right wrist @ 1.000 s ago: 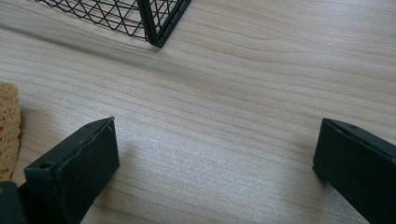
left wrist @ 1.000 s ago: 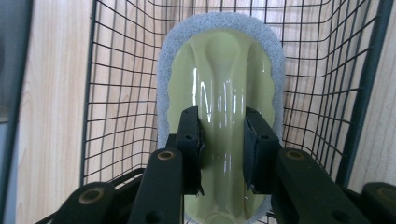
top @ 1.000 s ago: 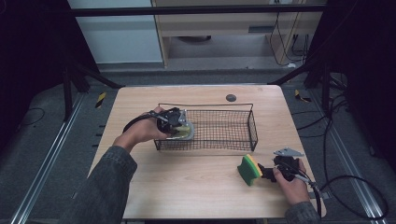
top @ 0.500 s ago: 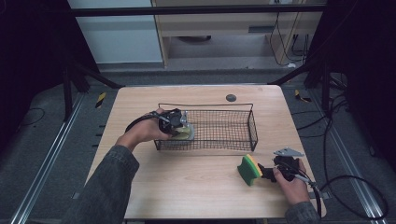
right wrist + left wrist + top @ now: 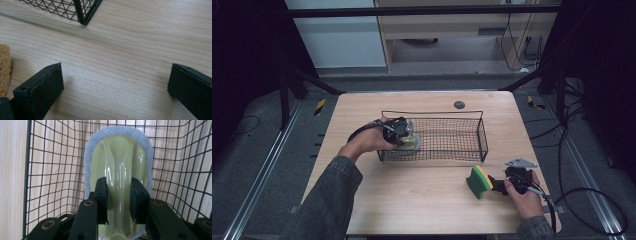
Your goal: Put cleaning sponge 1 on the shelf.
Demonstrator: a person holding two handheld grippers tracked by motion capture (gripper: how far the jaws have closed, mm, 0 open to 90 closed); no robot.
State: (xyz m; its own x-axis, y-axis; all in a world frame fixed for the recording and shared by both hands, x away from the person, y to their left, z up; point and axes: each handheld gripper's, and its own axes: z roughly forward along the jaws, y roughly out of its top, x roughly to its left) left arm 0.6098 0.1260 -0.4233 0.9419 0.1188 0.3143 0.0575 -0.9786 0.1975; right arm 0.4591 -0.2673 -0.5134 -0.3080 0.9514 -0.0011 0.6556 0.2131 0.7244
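A pale green scrubber (image 5: 117, 157) with a white pad rim lies in the left end of a black wire basket (image 5: 482, 136). My left gripper (image 5: 118, 185) is shut on the raised ridge of its back. In the high view the left gripper (image 5: 404, 135) reaches over the basket's left end onto the scrubber (image 5: 412, 144). A green and yellow sponge (image 5: 479, 181) stands on the table at the front right. My right gripper (image 5: 498, 184) rests just to its right. In the right gripper view the right gripper (image 5: 116, 67) stands wide open over bare wood, with the sponge (image 5: 4, 67) outside its left jaw.
The wooden table (image 5: 412, 200) has a small round black disc (image 5: 459, 104) behind the basket. A corner of the basket (image 5: 83, 11) lies beyond my right gripper. Black frame bars and cables surround the table.
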